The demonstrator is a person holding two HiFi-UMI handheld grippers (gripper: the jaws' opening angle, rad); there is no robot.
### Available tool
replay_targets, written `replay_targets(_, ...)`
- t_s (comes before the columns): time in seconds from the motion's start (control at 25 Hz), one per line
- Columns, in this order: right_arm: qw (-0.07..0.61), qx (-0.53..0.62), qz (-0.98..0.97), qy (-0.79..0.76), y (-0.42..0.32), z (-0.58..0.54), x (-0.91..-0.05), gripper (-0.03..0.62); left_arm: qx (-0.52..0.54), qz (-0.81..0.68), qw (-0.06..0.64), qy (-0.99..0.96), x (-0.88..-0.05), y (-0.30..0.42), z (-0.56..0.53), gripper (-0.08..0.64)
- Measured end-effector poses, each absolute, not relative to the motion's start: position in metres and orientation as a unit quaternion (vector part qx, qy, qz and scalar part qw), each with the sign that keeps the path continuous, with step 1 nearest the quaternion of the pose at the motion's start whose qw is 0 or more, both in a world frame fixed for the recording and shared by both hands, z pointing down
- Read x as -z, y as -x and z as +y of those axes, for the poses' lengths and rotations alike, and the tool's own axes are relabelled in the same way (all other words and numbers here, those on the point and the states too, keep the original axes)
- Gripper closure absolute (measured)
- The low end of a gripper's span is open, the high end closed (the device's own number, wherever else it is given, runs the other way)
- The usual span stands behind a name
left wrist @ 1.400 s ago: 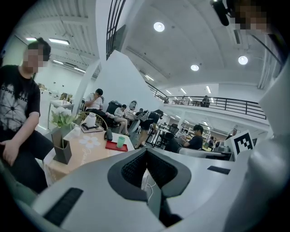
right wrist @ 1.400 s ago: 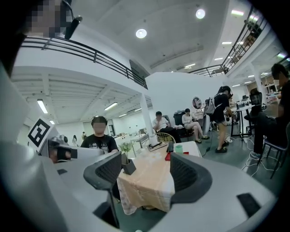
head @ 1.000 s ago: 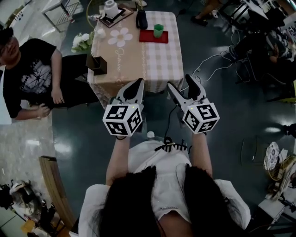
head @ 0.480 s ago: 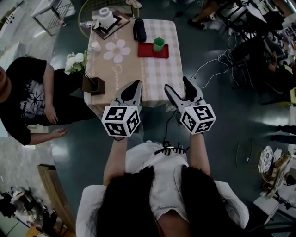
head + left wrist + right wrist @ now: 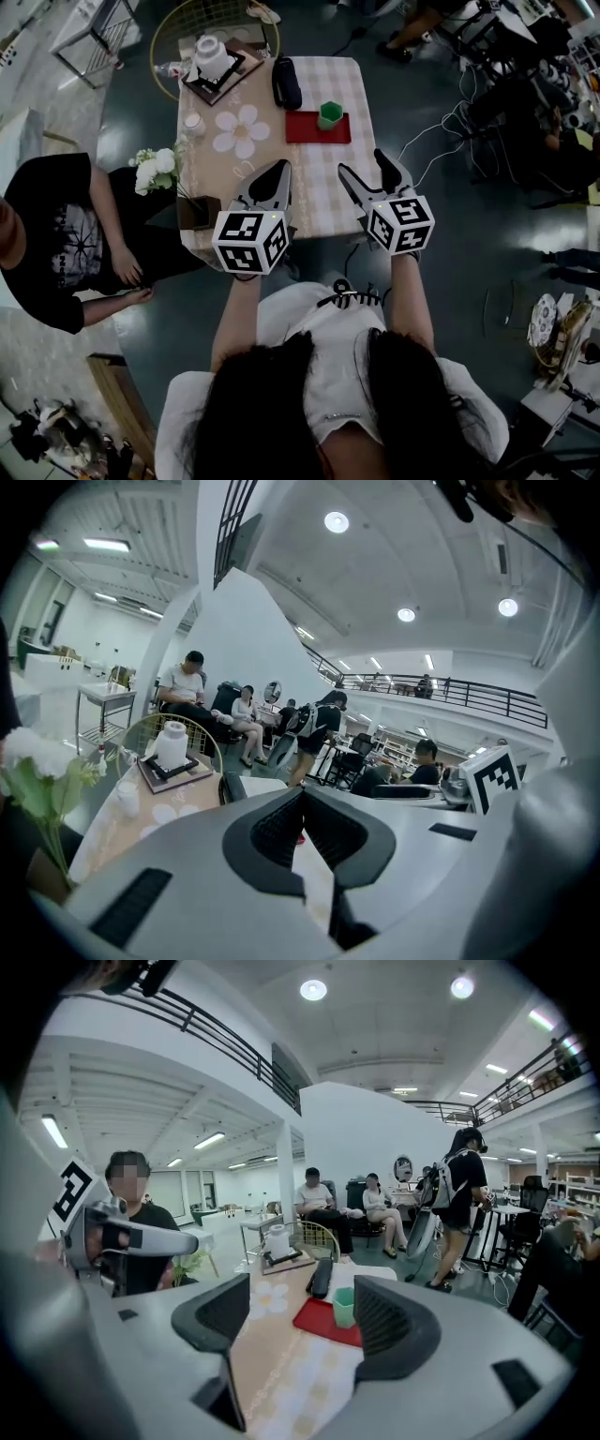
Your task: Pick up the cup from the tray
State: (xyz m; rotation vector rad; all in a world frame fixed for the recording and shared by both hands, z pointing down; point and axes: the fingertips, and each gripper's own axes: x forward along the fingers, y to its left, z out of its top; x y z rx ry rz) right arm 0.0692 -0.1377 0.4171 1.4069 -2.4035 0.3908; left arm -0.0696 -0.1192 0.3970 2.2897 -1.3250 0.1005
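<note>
Green cup (image 5: pixel 329 114) stands well beyond the spread right tongs (image 5: pixel 362 162) and closed left tongs (image 5: pixel 276 172).

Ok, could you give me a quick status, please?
Left gripper shut, right gripper open, both empty. Green cup upright on red tray, untouched. Nothing in the way.

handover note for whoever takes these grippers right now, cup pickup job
Left gripper: jaws together, empty, held over the near part of the table.
Right gripper: jaws wide apart, empty, over the table's near right side, aimed toward the green cup.
The green cup stands upright on the right part of the red tray, on the far half of the table.
Done: nothing; the cup is not yet touched.
Left to do: bring the open gripper forward around the cup, close on it, and lift it off the tray.
</note>
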Motion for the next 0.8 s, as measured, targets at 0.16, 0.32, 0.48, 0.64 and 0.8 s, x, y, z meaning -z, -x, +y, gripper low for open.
replay_targets(0.16, 0.179, -0.136, -0.842, -0.49, -0.064, -0.166, -0.425, 0.242, -0.044, -0.48, 0.249, -0.84, -0.402, 0.074, -0.141, 0.551)
replay_targets(0.32, 0.216, -0.131, -0.846, -0.47, -0.059, -0.193, -0.436, 0.229, -0.058, -0.476, 0.26, -0.838, -0.411, 0.071, -0.156, 0.551)
replay_targets(0.48, 0.262, -0.102, -0.849, -0.448, -0.057, -0.216, -0.447, 0.224, -0.065, -0.479, 0.267, -0.834, -0.418, 0.067, -0.172, 0.551)
replay_targets(0.64, 0.28, -0.119, -0.851, -0.429, -0.058, -0.244, -0.471, 0.215, -0.1, -0.503, 0.256, -0.819, -0.432, 0.069, -0.19, 0.551)
replay_targets(0.8, 0.297, -0.129, -0.853, -0.409, -0.061, -0.271, -0.493, 0.215, -0.108, -0.511, 0.266, -0.81, -0.443, 0.065, -0.208, 0.551)
